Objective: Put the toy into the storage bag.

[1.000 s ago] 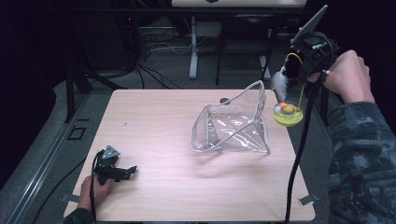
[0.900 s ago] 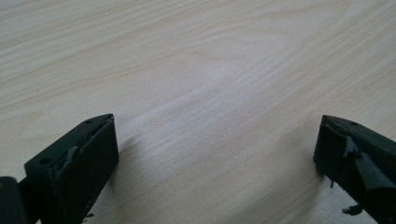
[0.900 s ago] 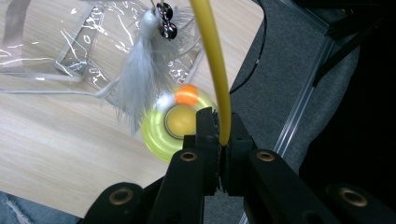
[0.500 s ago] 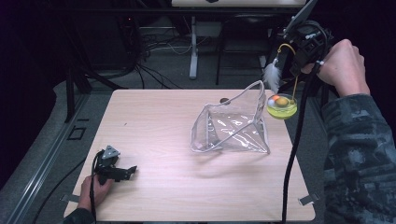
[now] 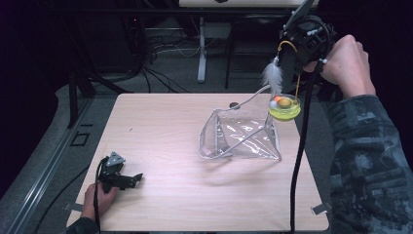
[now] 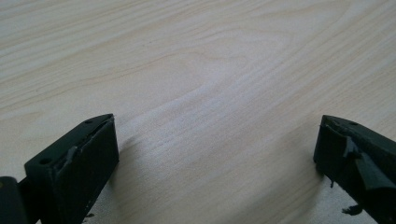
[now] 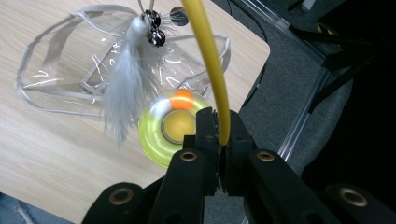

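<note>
The right gripper [image 5: 295,61], at the upper right of the high view, has its jaws clenched on the thin yellow bendy wand [image 7: 210,70] of a cat toy. In the right gripper view the wand runs up from between the jaws at the lower centre to the top edge. A round yellow-green plastic disc with an orange ball [image 5: 284,107] hangs below the gripper, over the right far corner of the pale wooden bench [image 5: 160,146]. A white feather with small dark bells [image 7: 126,79] dangles beside it, just left of the disc.

The toy looks very light. The wand seems springy rather than stiff, so the disc and feather are likely to sway with any quick move. The feather is soft and gives no hold. The wand is the sensible place to grip, close to the disc if swing is to be kept small; the smooth plastic disc would probably slip between flat jaws.

A clear soft plastic pouch with grey edging [image 5: 241,136] stands open on the bench at centre right, flimsy and likely to fold or slide if pushed.

The left gripper [image 5: 119,176] rests at the lower left of the bench, its jaws released and wide apart over bare wood.
</note>
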The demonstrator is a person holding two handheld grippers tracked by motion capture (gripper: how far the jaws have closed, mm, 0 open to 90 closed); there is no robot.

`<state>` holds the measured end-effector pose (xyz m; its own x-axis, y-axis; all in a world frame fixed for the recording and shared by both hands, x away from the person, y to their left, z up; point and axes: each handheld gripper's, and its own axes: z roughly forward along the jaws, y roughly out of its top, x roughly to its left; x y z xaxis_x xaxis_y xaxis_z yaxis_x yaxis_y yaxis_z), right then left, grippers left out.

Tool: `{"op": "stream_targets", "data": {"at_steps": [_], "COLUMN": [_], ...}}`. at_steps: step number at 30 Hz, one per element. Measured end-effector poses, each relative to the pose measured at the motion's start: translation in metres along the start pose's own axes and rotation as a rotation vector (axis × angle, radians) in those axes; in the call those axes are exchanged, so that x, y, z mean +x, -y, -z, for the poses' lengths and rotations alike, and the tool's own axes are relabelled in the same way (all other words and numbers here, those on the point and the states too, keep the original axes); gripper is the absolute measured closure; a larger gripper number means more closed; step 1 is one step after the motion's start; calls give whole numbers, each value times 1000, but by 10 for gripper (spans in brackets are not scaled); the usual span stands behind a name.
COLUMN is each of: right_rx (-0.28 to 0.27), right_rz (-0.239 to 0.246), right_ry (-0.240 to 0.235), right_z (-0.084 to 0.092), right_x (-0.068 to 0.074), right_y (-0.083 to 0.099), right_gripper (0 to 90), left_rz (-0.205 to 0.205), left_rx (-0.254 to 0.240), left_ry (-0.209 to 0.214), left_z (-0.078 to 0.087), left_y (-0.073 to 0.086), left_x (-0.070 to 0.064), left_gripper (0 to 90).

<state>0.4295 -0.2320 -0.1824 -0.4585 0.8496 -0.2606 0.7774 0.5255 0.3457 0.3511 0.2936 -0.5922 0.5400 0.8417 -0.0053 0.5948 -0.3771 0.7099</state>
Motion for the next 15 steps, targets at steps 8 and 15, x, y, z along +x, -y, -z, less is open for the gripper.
{"op": "stream_targets", "data": {"at_steps": [8, 15], "right_rx": [-27, -40], "right_rz": [29, 58], "right_ry": [-22, -36], "right_z": [3, 0], "right_x": [14, 27], "right_y": [-12, -23], "right_gripper": [875, 875], "left_rz": [0, 0], "left_rx": [0, 0], "left_ry": [0, 0], "left_z": [0, 0], "left_y": [0, 0], "left_x": [0, 0], "left_gripper": [1, 1]}}
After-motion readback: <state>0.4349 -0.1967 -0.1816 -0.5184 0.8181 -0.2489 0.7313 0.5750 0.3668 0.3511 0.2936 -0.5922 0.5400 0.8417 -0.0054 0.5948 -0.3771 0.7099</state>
